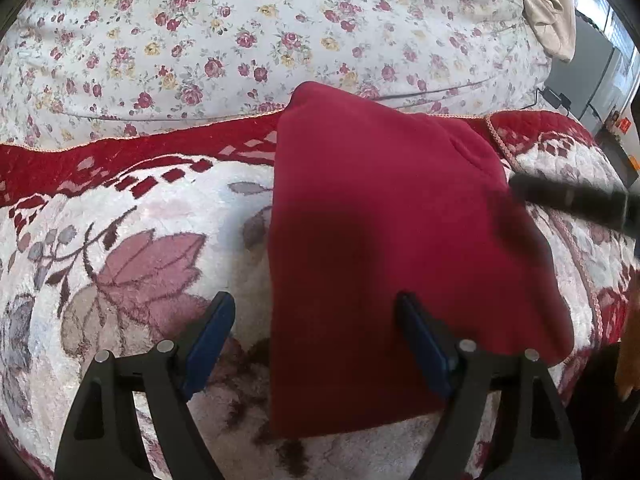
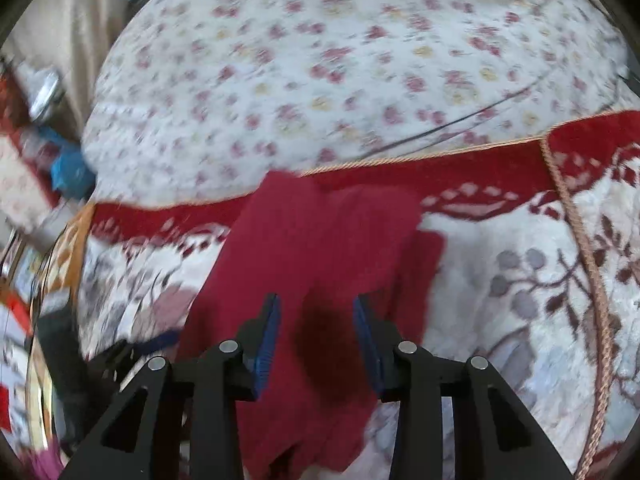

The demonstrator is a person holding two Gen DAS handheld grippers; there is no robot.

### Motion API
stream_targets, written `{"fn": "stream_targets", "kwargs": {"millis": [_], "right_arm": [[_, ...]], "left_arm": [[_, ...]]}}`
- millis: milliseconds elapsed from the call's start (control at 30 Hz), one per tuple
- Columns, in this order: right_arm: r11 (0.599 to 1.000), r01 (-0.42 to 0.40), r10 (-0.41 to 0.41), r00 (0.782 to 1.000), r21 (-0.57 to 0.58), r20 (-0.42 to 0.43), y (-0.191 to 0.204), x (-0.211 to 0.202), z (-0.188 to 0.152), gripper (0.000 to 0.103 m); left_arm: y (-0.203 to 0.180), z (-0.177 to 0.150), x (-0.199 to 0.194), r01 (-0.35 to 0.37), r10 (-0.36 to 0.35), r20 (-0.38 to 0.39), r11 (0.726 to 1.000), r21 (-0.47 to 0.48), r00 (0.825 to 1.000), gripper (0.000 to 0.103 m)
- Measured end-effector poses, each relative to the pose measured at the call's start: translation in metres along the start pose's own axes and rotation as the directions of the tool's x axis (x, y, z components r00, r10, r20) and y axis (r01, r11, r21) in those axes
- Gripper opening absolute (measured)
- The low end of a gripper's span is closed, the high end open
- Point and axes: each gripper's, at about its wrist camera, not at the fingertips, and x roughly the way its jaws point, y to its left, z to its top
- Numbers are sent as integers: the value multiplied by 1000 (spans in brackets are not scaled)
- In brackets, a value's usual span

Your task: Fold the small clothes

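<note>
Hovering with the left claw spread wide and empty, the red garment lying flat on the patterned blanket just ahead, its near edge under the right-hand finger. Holding the right claw partly open above the same cloth, nothing visibly pinched. Probably lining up for another fold: lowering each claw to an edge, pinching one layer only, lifting evenly, keeping the crease straight. Floral quilt lying beyond.
</note>
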Motion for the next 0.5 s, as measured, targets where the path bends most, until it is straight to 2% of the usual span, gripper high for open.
{"fn": "stream_targets", "kwargs": {"millis": [33, 67, 100, 200, 300, 433, 500], "right_arm": [[999, 33, -34, 999, -18, -14, 1, 6, -5, 41], [994, 101, -103, 994, -41, -40, -2, 18, -12, 41], [992, 120, -123, 991, -46, -59, -5, 27, -16, 41], [996, 85, -85, 995, 7, -48, -12, 24, -25, 41], [995, 95, -95, 994, -5, -45, -1, 5, -27, 42], [997, 68, -68, 997, -28, -19, 13, -10, -38, 45], [997, 64, -66, 996, -34, -56, 11, -2, -50, 45]], "left_arm": [[0, -1, 0, -2, 2, 1, 1000, -1, 1000, 83], [0, -1, 0, -3, 3, 1, 1000, -1, 1000, 83], [-1, -2, 0, -5, 5, 1, 1000, 3, 1000, 83], [-2, -3, -1, -15, 15, 4, 1000, 11, 1000, 83], [-2, -4, -2, -17, 16, 9, 1000, 7, 1000, 84], [-3, -4, -2, -20, 20, 11, 1000, 7, 1000, 84], [-3, -4, -3, -21, 21, 12, 1000, 8, 1000, 84]]}}
